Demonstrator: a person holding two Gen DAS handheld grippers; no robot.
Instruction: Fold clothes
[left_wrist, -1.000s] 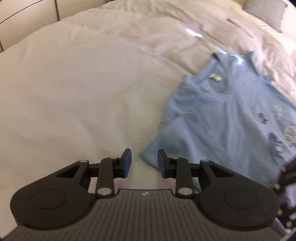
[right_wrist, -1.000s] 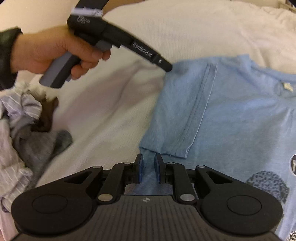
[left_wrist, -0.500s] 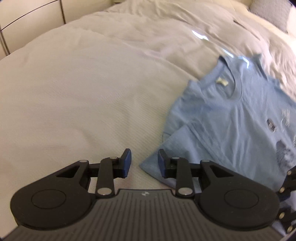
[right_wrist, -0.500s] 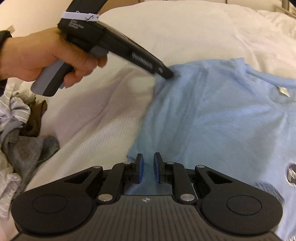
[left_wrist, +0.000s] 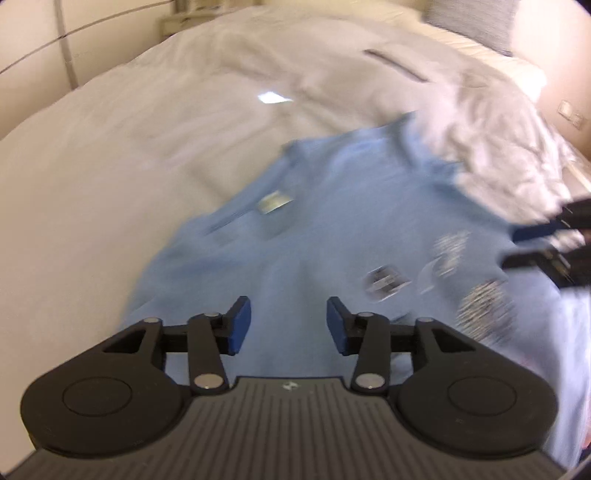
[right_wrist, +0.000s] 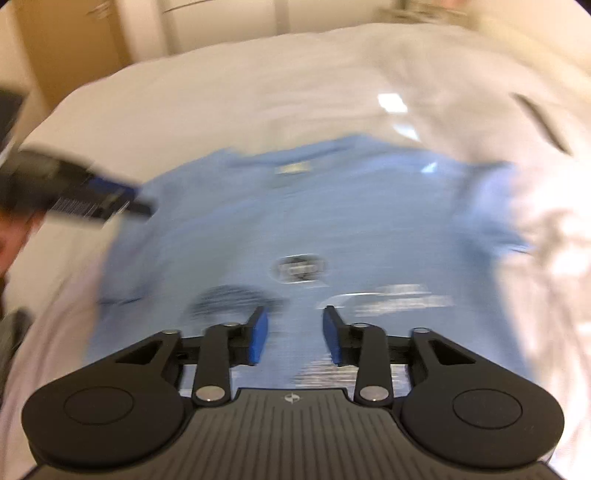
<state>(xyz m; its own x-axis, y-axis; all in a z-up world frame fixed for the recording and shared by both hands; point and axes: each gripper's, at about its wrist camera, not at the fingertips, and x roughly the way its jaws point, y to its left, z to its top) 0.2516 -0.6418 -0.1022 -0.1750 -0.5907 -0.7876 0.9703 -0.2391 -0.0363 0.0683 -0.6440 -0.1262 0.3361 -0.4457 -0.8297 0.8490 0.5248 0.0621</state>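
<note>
A light blue T-shirt (left_wrist: 332, 229) with a dark print lies front up on the white bedcover (left_wrist: 129, 166), blurred by motion in both views. My left gripper (left_wrist: 289, 325) hovers over the shirt's lower chest. Its jaws are opening and nothing is pinched between the blue pads. My right gripper (right_wrist: 293, 339) hangs above the printed front of the T-shirt (right_wrist: 332, 221), jaws opening too, with only cloth far below showing in the gap. Each gripper appears in the other's view: the right gripper (left_wrist: 535, 243) at the right edge, the left gripper (right_wrist: 92, 195) at the left.
The rumpled white bedcover (right_wrist: 535, 240) rises in folds to the right of the shirt. A grey pillow (left_wrist: 476, 18) lies at the far end. A grey garment (right_wrist: 14, 332) shows at the bed's left edge. Pale wall panels (left_wrist: 33, 55) stand behind the bed.
Both grippers have swung inward over the shirt and lifted. The right gripper has let go of the shirt's edge, and both pairs of jaws stand wider than before.
</note>
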